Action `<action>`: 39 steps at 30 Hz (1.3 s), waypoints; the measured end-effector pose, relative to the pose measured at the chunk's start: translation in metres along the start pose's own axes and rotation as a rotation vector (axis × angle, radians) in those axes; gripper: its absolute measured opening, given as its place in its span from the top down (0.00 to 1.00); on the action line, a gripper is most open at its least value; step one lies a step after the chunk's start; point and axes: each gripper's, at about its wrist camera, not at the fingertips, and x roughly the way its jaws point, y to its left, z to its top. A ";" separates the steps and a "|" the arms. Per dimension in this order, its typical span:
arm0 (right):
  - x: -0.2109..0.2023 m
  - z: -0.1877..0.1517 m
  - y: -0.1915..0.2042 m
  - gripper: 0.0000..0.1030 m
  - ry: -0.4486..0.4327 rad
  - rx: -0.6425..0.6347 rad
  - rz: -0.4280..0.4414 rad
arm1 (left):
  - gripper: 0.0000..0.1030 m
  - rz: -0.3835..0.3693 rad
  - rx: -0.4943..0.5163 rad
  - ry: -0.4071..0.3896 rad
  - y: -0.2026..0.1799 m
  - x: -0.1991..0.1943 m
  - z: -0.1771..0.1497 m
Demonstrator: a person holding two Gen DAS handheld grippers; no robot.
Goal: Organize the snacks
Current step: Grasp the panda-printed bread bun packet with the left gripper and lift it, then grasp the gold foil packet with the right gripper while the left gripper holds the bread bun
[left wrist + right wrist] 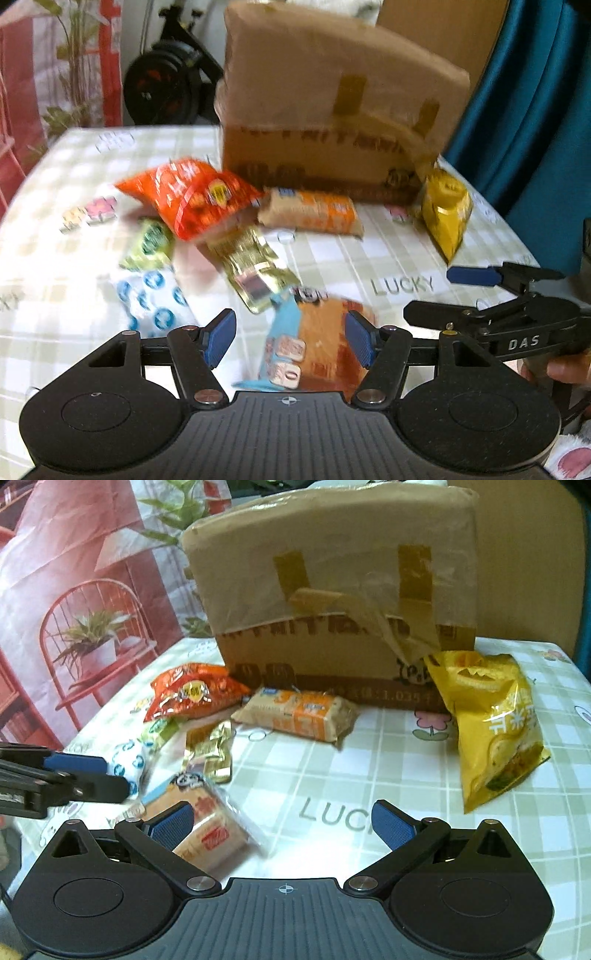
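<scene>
Several snack packs lie on a checked tablecloth in front of a taped cardboard box (pixel 332 602). An orange-and-blue cracker pack (pixel 314 347) lies between the pads of my open left gripper (pixel 291 341); it also shows in the right wrist view (pixel 210 823). My right gripper (pixel 282 825) is open and empty above the cloth. Further off lie a red-orange chip bag (pixel 192 694), a tan biscuit pack (pixel 299 716), a gold wrapper (pixel 210 753), a green packet (pixel 159 731), a white-blue packet (pixel 127 760) and a yellow bag (pixel 495 723) leaning on the box.
The box (pixel 332 103) stands at the table's back edge. A red printed curtain (pixel 74 609) hangs at left, a teal curtain (pixel 528 129) at right. Exercise equipment (pixel 166 85) stands behind the table. The right gripper shows in the left wrist view (pixel 498 295).
</scene>
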 end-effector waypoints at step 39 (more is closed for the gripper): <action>0.041 0.007 -0.023 0.19 0.052 0.004 0.038 | 0.29 0.214 -0.016 -0.228 0.011 -0.038 0.014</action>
